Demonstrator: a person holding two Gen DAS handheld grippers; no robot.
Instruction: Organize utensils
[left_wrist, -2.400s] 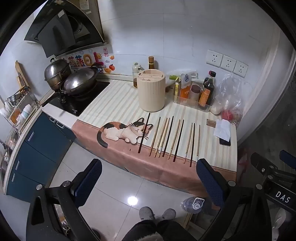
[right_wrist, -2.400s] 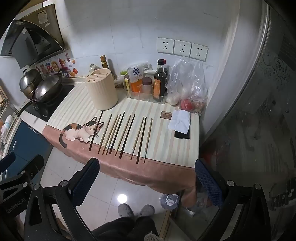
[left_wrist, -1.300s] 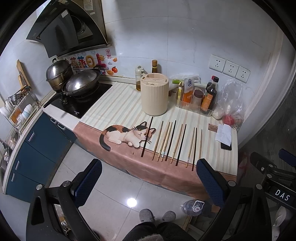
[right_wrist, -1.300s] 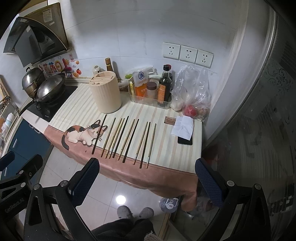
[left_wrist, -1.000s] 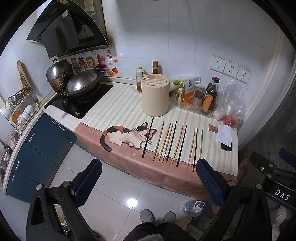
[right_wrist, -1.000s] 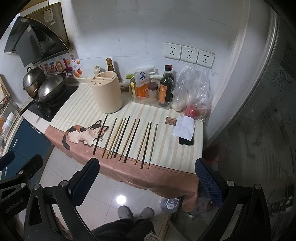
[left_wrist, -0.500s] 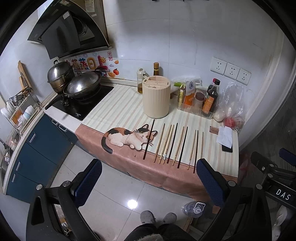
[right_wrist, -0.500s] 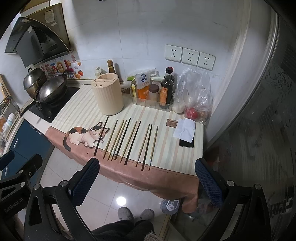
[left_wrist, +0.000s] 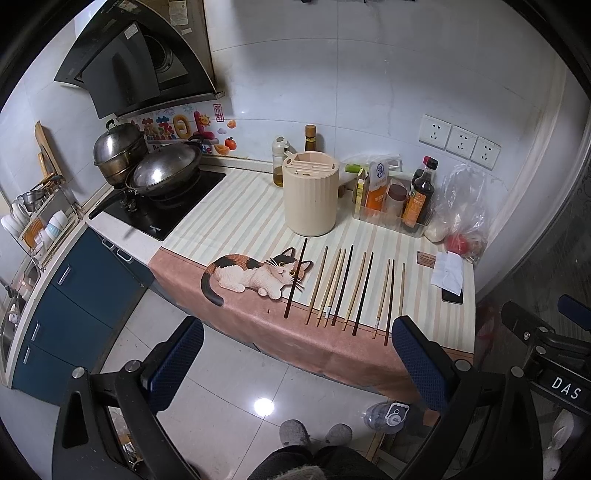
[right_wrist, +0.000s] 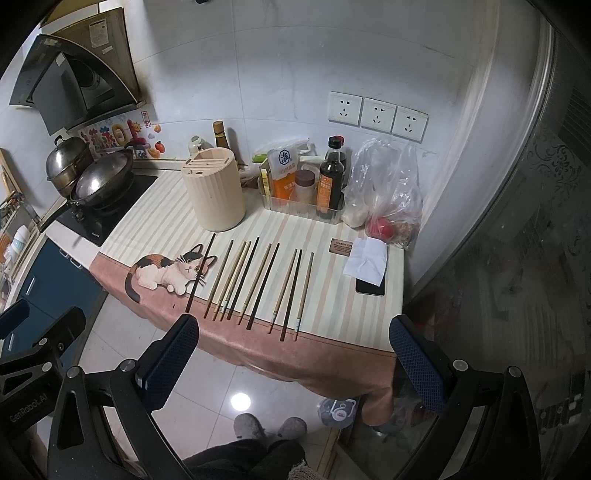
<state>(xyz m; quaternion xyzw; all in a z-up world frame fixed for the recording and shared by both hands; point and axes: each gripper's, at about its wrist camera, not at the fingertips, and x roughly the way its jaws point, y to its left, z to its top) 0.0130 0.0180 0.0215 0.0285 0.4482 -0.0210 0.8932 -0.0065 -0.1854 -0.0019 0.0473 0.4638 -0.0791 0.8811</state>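
At the bottom of each frame, the left gripper (left_wrist: 297, 363) and right gripper (right_wrist: 293, 362) gape wide, empty, over the floor (left_wrist: 229, 406). Above them, mid-frame, chopsticks (left_wrist: 345, 290) lie in a row of about ten on the striped cloth (left_wrist: 229, 221), apart from both grippers. Just beyond the row stands a beige holder (left_wrist: 311, 197). Upper left, a wok (left_wrist: 162, 173) sits on the stove (left_wrist: 162, 210).
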